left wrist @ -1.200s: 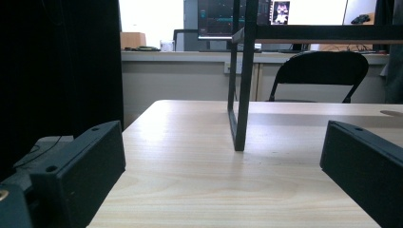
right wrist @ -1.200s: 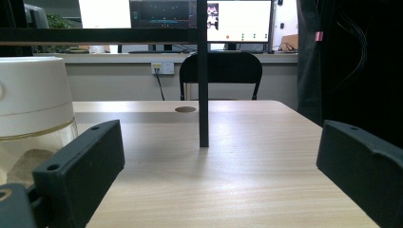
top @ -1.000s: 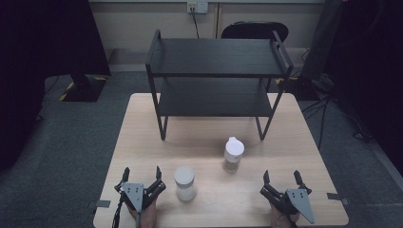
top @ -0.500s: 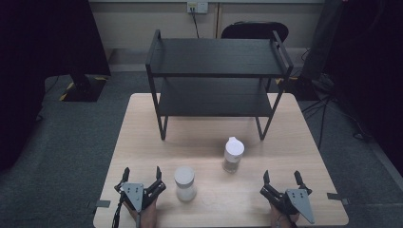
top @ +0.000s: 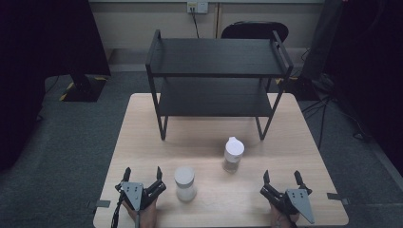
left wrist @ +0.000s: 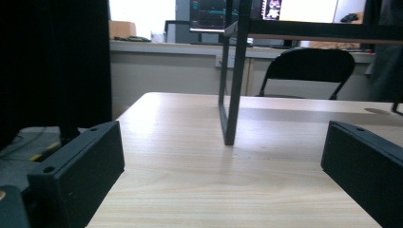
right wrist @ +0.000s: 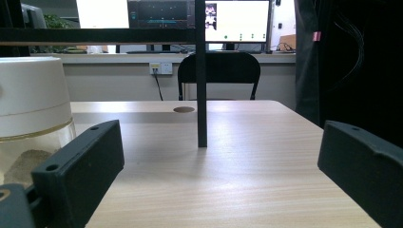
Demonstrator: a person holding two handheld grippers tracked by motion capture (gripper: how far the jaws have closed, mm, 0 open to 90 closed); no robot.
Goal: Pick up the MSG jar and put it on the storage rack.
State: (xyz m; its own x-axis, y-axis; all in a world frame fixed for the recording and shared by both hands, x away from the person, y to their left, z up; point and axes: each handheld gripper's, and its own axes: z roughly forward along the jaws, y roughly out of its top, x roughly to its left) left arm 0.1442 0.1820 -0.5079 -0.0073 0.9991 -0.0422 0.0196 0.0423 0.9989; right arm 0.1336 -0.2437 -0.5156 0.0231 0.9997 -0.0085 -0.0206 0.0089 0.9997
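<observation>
Both the left gripper (top: 141, 175) and the right gripper (top: 282, 179) rest at the near edge of the table (top: 142, 123) with jaws spread apart and nothing between them (the white-lidded jar (top: 184, 183) just right of the left one, the capped jar (top: 233, 154) farther in, before the black shelf (top: 216, 76)).

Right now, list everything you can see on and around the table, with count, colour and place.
jar with flat lid: one, whitish, near edge of the table, just right of the left hand-held gripper.
jar with spout lid: one, clear with white lid, mid-table, in front of the rack.
rack: one, black, two shelves, far half of the table.
table: one, light wood.
chair: one, black, behind the rack.
wall socket: one, white, back wall.
left hand-held gripper: one, black, open, near-left edge.
right hand-held gripper: one, black, open, near-right edge.
</observation>
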